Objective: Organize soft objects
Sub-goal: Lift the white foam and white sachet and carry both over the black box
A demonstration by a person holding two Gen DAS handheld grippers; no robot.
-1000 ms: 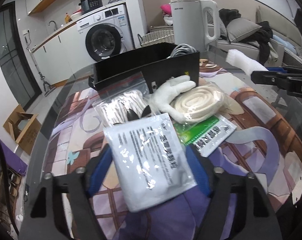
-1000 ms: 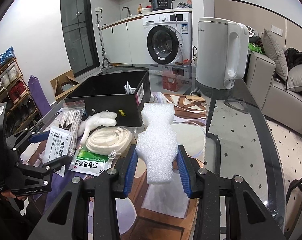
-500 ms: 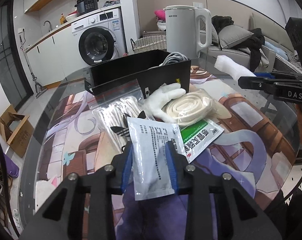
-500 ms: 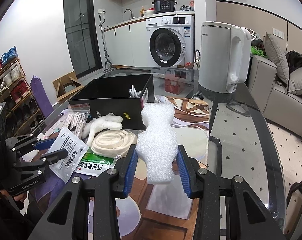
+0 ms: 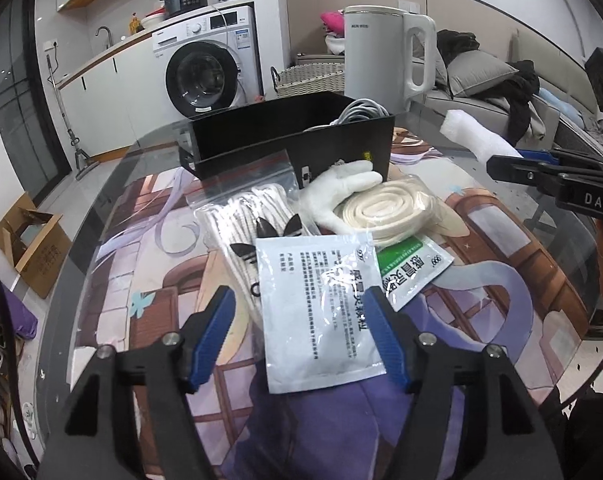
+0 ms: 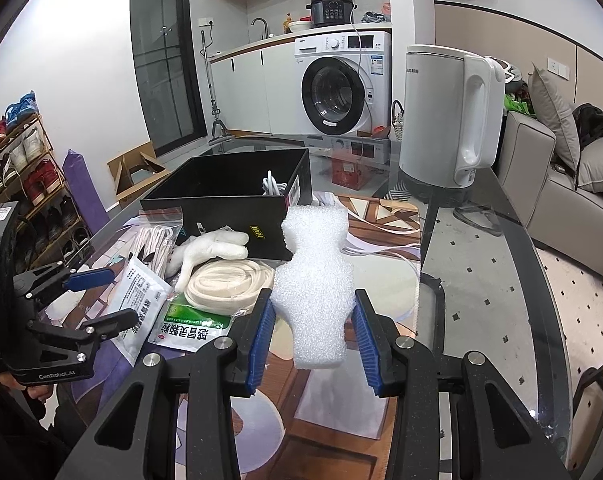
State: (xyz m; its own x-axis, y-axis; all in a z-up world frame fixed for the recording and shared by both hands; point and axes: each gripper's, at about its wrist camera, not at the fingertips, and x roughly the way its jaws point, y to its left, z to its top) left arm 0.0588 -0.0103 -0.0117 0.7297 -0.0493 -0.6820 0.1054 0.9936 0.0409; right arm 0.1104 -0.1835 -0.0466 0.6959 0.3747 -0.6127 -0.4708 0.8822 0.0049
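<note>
Black box (image 6: pixel 237 196) is holding a white cable (image 6: pixel 272 187); left tool (image 5: pixel 301 334) is opening around white sachet (image 5: pixel 321 312), right tool (image 6: pixel 311 338) is gripping foam piece (image 6: pixel 313 280).

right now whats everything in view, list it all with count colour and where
black box: 1, black, open, back of the table, white cable inside
kettle: 1, white, on the glass table right of the box
foam piece: 1, white, between the right gripper's pads
white sachet: 1, white with grey print, between the left gripper's fingers
green sachet: 1, green and white, right of the white sachet
coiled band: 1, cream, bagged, in front of the box
plush toy: 1, white, against the box
zip bag: 1, clear, cords inside
washing machine: 1, white, background
left gripper: jaws opening
right gripper: shut on foam
</note>
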